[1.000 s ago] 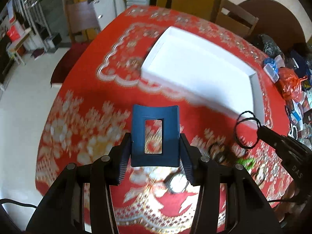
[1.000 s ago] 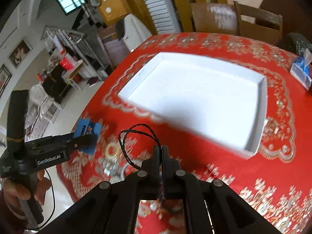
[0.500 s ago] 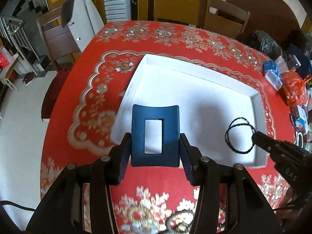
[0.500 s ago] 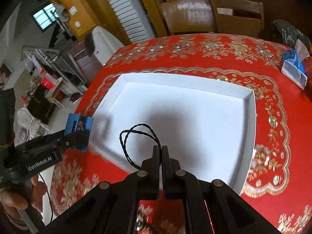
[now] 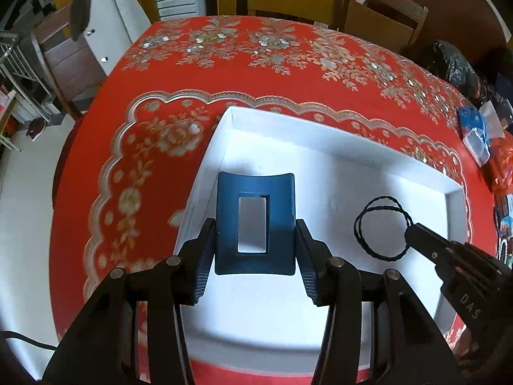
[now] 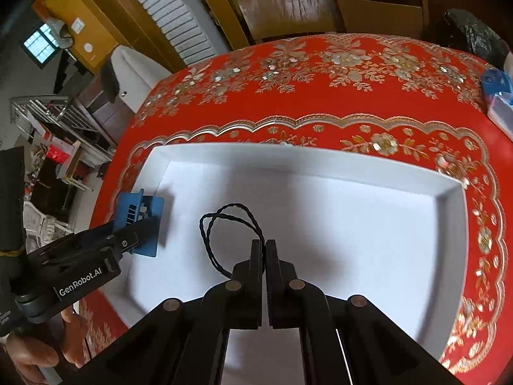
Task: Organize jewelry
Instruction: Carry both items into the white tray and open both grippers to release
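My left gripper [image 5: 255,250] is shut on a dark blue rectangular hair claw clip [image 5: 255,221], which has a window in its middle. It hangs over the left part of the white shallow tray [image 5: 336,138]. The same clip [image 6: 141,215] shows at the left in the right wrist view, held in the left gripper [image 6: 141,234]. My right gripper [image 6: 264,256] is shut on a thin black twisted cord loop [image 6: 221,227] above the tray's white floor [image 6: 336,224]. In the left wrist view the cord loop [image 5: 381,224] dangles from the right gripper [image 5: 413,231] over the tray's right part.
The tray lies on a red tablecloth [image 5: 272,70] with gold and silver flowers. Bags and small packets [image 5: 474,134] crowd the table's right edge. Wooden chairs [image 5: 378,9] stand behind the table. A hand [image 6: 41,349] grips the left tool's handle.
Both grippers have moved away from the table's near edge to above the tray, carrying the clip and the cord. The loose jewelry near the front edge has dropped out of view.
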The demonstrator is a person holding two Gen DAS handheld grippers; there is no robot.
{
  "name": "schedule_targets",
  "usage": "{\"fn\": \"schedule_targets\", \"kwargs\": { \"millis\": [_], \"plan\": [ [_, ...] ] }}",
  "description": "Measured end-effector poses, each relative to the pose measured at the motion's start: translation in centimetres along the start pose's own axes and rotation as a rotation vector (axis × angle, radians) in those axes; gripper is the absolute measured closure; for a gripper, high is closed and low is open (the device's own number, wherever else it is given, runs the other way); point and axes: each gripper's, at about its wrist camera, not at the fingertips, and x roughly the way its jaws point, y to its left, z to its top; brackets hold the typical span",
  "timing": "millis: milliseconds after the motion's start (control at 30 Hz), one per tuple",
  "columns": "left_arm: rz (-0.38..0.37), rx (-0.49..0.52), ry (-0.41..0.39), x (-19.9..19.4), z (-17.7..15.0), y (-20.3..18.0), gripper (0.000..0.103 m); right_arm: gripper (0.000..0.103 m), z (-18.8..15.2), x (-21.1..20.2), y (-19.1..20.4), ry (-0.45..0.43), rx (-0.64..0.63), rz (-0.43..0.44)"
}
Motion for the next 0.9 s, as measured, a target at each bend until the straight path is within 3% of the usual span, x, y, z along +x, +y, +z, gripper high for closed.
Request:
{"fn": "schedule_targets", "kwargs": {
  "millis": [467,567,700,900],
  "plan": [
    [-0.032,-0.025,0.074,2.6,-0.7,0.8,0.056,0.101,2.9,4.4,-0.6,0.053,0.021,-0.016],
    [-0.038,-0.034,0.083,2.3,-1.4,1.0,0.056,0.094,2.9,4.4,-0.8,0.053,0.03,-0.013],
    [-0.041,-0.042,0.091,1.7,-3.1,1.2,0.056,0.066,2.2,3.3,-1.0,0.035,0.03,0.003],
    [-0.037,-0.057,0.103,0.9,-5.1,1.2,0.056,0.065,0.0,1.7,-1.5,0.021,0.037,0.033]
  ]
}}
